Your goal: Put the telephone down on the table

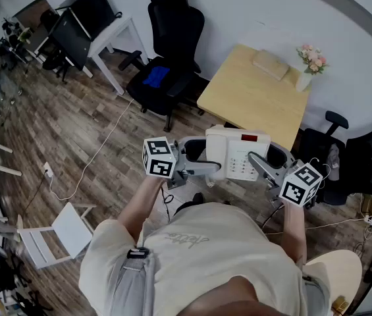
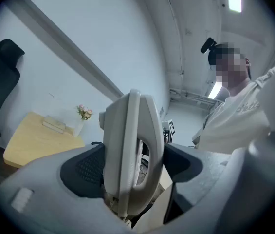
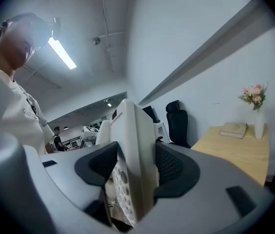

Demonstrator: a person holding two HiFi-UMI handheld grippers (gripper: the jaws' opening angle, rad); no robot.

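Holding the telephone [image 1: 238, 151] in mid-air, short of the table [image 1: 238, 97] at 12 o'clock: the left gripper [image 1: 200, 168] clamps its handset side at 9 o'clock, the right gripper [image 1: 265, 163] its keypad edge at 3. If either grip loosens or leads, the set could tip, shed its handset or clip the table's near edge. Both forearms reach forward, grippers roughly level, jaws turned inward
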